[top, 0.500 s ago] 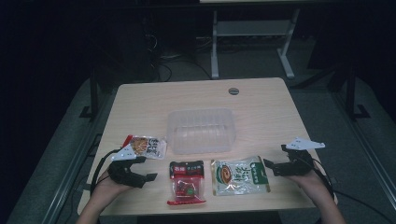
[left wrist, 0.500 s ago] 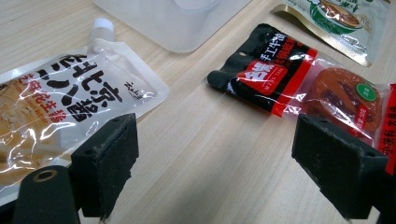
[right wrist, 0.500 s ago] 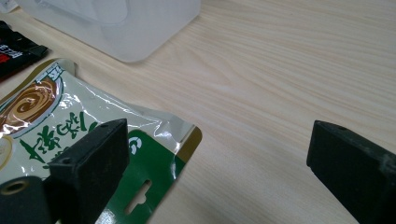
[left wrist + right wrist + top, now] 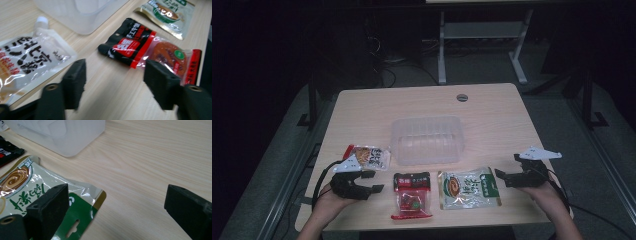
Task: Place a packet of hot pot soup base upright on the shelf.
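On the light wooden counter (image 4: pixel 362 107) lie 3 food packets in front of a clear plastic container (image 4: pixel 428 140) that sits near the middle. The left gripper (image 4: pixel 371 182) rests low at the near left edge, held in the person's left hand (image 4: pixel 329 200), with its jaws standing wide apart and nothing between them. In the left gripper view those jaws frame bare wood, with the white spouted pouch (image 4: pixel 27 60) just off the left jaw and the red-and-black packet (image 4: pixel 150 46) just off the right jaw. In the high view the spouted pouch (image 4: pixel 368 157) lies just beyond the left gripper, touching or nearly touching its grey plate, and the red-and-black packet (image 4: pixel 412 195) lies just beside the gripper on its inner side.

The right gripper (image 4: pixel 507 175) sits at the near right edge of the counter, jaws wide and empty. The green-and-white packet (image 4: pixel 468 187) lies just beside it, between it and the red-and-black packet. In the right gripper view the green-and-white packet (image 4: pixel 25 187) passes behind the left jaw, whether touching it I cannot tell, and the right jaw stands over bare wood.
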Available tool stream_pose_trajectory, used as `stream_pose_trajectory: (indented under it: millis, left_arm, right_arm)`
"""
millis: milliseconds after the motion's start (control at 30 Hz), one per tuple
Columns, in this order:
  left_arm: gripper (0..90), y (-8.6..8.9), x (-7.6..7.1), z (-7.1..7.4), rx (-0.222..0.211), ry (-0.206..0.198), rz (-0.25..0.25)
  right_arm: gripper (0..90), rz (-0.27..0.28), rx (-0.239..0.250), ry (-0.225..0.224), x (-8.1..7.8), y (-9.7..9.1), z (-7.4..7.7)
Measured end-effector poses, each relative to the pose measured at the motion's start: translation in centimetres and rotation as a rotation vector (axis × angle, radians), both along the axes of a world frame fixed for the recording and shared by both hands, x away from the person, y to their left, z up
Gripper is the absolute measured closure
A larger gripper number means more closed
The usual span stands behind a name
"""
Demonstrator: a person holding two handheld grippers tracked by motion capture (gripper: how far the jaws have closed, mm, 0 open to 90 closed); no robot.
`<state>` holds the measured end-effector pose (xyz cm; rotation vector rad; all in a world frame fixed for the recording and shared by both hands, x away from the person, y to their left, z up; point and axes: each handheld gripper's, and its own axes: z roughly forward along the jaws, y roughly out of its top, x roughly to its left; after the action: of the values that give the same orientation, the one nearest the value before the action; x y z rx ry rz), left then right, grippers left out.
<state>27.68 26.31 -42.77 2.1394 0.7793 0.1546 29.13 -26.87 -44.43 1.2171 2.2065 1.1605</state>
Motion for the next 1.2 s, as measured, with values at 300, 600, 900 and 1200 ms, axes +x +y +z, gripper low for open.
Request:
stream_pose_trajectory:
  millis: [300, 600, 900, 1200]
  left_arm:
    - [78.8, -2.1, -0.5, 1.0, -0.032, 0.018, -0.046]
    - [89.7, -4.9, -0.9, 1.4, -0.033, 0.032, -0.104]
    - [89.7, -8.2, -1.6, 1.0, -0.035, 0.045, -0.174]
    - [89.8, -11.2, -1.9, -0.1, -0.001, 0.068, -0.230]
  right_arm:
    - [5.2, 0.013, -0.010, 0.003, -0.5, 0.7, 0.0]
    - [5.4, 0.008, -0.015, 0.005, -0.6, 0.7, 0.0]
    - [5.4, 0.018, -0.020, 0.003, -0.6, 1.1, 0.0]
    - [5.4, 0.012, -0.016, 0.004, -0.5, 0.9, -0.1]
